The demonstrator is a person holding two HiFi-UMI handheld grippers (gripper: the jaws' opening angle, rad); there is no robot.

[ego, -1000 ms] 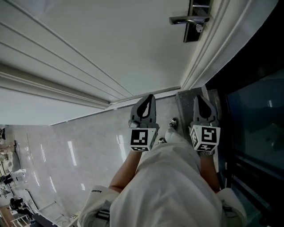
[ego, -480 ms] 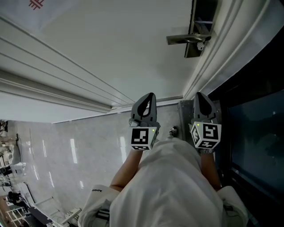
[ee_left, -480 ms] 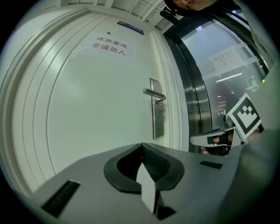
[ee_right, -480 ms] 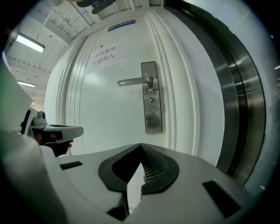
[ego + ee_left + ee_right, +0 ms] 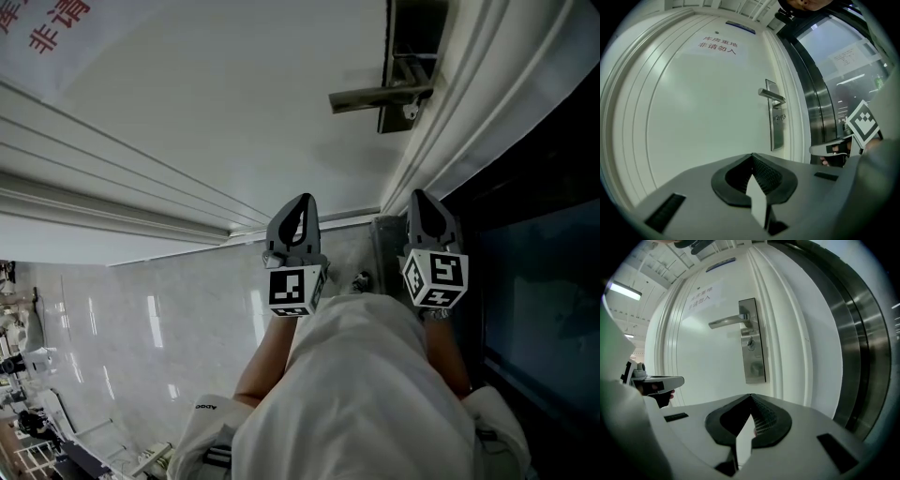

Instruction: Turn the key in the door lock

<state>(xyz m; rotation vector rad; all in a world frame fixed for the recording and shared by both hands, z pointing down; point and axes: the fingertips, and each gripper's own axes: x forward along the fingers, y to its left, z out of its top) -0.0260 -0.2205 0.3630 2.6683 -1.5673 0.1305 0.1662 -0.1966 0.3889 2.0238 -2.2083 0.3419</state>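
Head view: left gripper (image 5: 302, 204) and right gripper (image 5: 421, 199) point at the white door (image 5: 234, 94), short of its handle (image 5: 375, 97). Left gripper view: jaws clenched, empty. Right gripper view: jaws clenched, empty; the key (image 5: 750, 343) sits in the lock under the handle, well apart.

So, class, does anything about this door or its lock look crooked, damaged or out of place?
Nothing stands out. The white panelled door is undamaged; its silver lever handle sits level on a straight metal lock plate, with the small key in the keyhole below.
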